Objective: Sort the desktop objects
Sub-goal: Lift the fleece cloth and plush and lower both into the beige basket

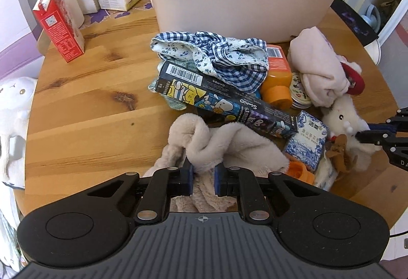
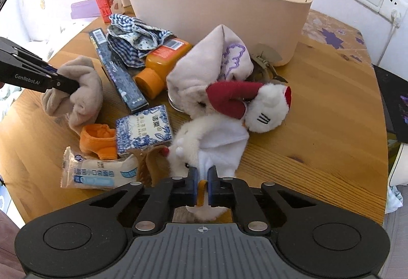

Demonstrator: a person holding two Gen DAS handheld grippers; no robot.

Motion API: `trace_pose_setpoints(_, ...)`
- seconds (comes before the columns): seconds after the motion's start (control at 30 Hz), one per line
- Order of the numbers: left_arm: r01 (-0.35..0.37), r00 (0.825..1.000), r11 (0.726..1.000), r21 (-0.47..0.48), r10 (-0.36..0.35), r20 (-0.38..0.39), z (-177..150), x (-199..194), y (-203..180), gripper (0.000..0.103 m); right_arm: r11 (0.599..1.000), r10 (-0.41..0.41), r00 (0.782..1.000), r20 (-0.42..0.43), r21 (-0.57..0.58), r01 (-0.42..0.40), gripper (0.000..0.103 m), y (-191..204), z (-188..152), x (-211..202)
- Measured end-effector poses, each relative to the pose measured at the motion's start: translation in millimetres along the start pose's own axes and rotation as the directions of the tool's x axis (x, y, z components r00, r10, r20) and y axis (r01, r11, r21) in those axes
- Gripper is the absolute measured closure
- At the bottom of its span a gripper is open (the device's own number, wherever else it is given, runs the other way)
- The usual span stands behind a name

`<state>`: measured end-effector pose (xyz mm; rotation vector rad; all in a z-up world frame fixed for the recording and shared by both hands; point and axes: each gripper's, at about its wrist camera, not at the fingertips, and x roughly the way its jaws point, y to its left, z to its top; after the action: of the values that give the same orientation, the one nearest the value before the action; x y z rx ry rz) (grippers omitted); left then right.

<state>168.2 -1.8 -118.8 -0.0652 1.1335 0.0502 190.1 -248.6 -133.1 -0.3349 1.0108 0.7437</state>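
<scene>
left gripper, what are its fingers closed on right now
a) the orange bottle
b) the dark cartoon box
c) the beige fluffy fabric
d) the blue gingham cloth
c: in the left wrist view the left gripper has its fingers pinched on a fold of the beige fluffy fabric, and the right wrist view shows the same grip, while the blue gingham cloth, orange bottle and dark cartoon box lie untouched.

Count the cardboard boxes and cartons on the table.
3. A red carton stands upright at the far left near the thermos; a long dark cartoon-printed box lies across the pile; a small blue-and-white patterned box sits beside the orange piece. Others may be hidden under the cloths.
</scene>
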Motion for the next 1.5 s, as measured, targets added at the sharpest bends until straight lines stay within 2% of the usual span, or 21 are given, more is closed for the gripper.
trace_pose_setpoints(0.5, 0.041, 0.996, 0.999, -0.024, -0.039, 0.079, -4.8, -37.8, 8.6, 0.09, 0.999, -0.029, 0.994, 0.109, 0.015, 0.028, 0.097, 12.2, -4.5, -49.5)
trace_pose_setpoints(0.83, 0.063, 0.983, 0.997, -0.038, -0.055, 0.174, 10.3, -75.4, 10.9, 0.09, 0.999, -0.037, 0.975, 0.22, 0.03, 0.031, 0.097, 7.3, 11.1, -85.9)
trace_pose_setpoints(1.07, 0.063, 0.968, 0.998, -0.026, -0.055, 0.244, 34.2, -96.7, 6.3, 0.09, 0.999, -0.048, 0.955, 0.294, 0.023, 0.044, 0.097, -2.3, 35.6, -101.2)
trace_pose_setpoints(1.27, 0.034, 0.95, 0.999, 0.016, -0.037, 0.311, 66.4, -108.7, 5.5, 0.09, 0.998, -0.069, 0.944, 0.323, 0.02, 0.066, 0.097, -19.5, 57.1, -100.8)
trace_pose_setpoints(1.5, 0.003, 0.932, 1.0, 0.02, -0.01, 0.363, 104.9, -107.8, 5.1, 0.09, 0.995, -0.102, 0.932, 0.348, 0.043, 0.093, 0.097, -47.9, 83.5, -93.9)
